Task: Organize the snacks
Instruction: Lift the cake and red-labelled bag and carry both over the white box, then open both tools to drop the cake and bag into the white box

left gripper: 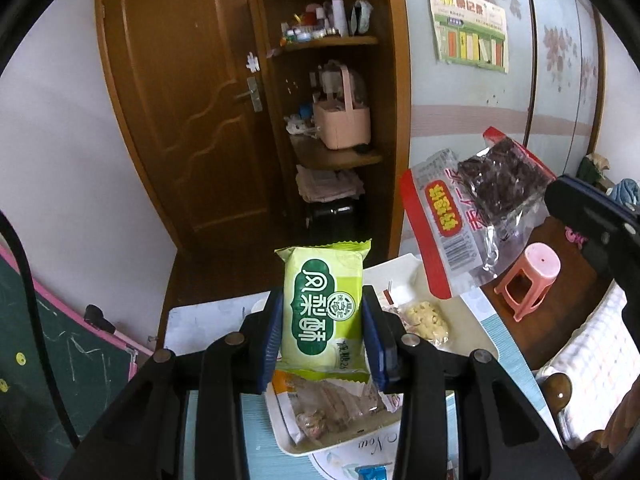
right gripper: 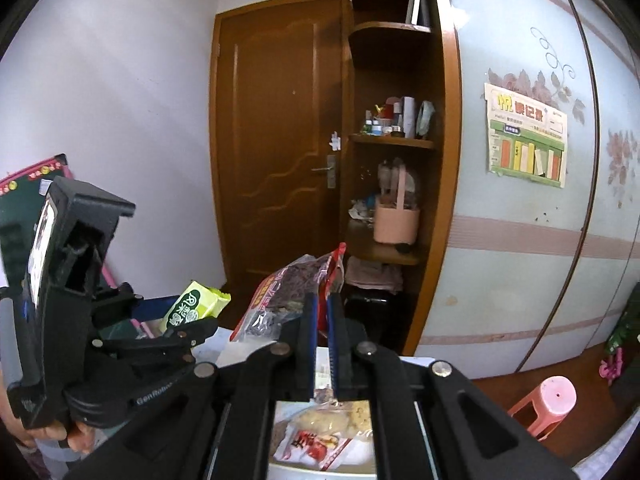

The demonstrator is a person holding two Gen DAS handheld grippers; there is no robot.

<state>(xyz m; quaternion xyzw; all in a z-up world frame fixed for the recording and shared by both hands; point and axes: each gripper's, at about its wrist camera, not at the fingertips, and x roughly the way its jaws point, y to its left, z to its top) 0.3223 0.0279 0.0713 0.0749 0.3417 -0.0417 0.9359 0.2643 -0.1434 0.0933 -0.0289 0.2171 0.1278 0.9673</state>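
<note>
Squarely between left claw pads: green packet

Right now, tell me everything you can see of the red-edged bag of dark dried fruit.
The red-edged bag is clear crinkly plastic with red borders, a yellow label, a barcode and dark, wrinkled fruit inside. It hangs in the air, tilted, above the table, touching nothing below. The right gripper is shut on one edge of it; its blue pads pinch the film. The left gripper's green packet is apart from it.
</note>
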